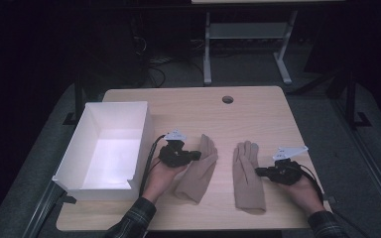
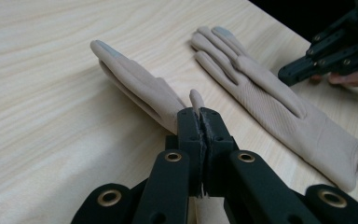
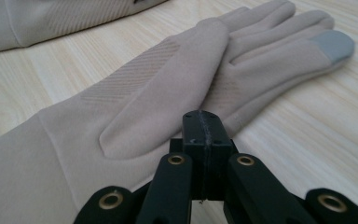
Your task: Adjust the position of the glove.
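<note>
Plainly, two beige gloves lie side by side on the pale wood-grain desk (image 1: 258,106), fingers pointing away from the person. The left tool (image 2: 200,114) has its black jaws pressed together on the edge of the left glove (image 2: 137,88), with a thin fold of fabric and the glove's thumb showing at the jaw tips; in the high view that glove sits just right of the tool, touching it. The right tool (image 3: 204,116) has its jaws fully together at the thumb-side edge of the right glove (image 3: 135,107); the fabric runs right up to the tips, but I cannot tell whether any of it is pinched. Both gloves are soft, smooth knit, flat and slim, with fine diagonal ribbing across the back and a grey patch on a fingertip. The right glove's cuff is a plain hemmed band. A white open-topped box (image 1: 106,148) with straight walls stands at the desk's left side, just beside the left hand (image 1: 161,176).
</note>
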Motion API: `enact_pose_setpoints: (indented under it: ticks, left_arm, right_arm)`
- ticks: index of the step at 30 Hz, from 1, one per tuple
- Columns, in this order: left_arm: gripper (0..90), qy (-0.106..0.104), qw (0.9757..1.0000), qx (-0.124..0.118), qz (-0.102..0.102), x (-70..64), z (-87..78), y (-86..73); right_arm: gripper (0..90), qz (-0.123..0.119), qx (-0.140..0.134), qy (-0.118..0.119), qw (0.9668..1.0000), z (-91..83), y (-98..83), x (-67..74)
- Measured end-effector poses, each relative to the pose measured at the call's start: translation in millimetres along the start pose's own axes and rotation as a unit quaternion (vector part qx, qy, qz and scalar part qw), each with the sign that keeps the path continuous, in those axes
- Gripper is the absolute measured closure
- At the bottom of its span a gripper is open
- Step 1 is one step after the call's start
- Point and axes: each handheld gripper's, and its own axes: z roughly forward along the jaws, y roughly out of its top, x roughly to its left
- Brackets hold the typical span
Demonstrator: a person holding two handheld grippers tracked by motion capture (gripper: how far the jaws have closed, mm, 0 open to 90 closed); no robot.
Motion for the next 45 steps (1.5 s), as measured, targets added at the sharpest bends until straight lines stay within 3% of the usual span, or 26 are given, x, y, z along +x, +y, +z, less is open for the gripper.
enact_pose_setpoints:
  ticks: [6, 16, 26, 36, 45]
  left_arm:
    - [88.1, 0.007, 0.9999, -0.012, -0.002, 4.3, 2.0, 8.0]
    - [88.1, -0.013, 0.9998, -0.009, -0.008, -6.2, 5.6, 9.2]
    - [88.0, -0.044, 0.9989, -0.007, -0.016, -18.1, 9.1, 6.0]
    - [88.0, -0.046, 0.9988, -0.012, -0.014, -21.5, 10.1, 7.7]
    - [88.0, -0.051, 0.9984, -0.013, -0.019, -22.3, 12.5, 8.1]
  right_arm:
    - [90.0, 0.0, -0.002, 0.007, 1.0, 7.9, 6.6, 1.5]
    - [90.0, -0.015, 0.0, 0.021, 0.9997, 21.4, 17.6, 10.3]
    - [90.0, -0.019, 0.0, 0.027, 0.9995, 23.4, 19.0, 14.7]
    - [90.0, -0.022, 0.008, 0.041, 0.9989, 12.5, 11.0, 15.5]
    - [90.0, -0.037, 0.01, 0.069, 0.9969, 25.7, 19.0, 31.6]
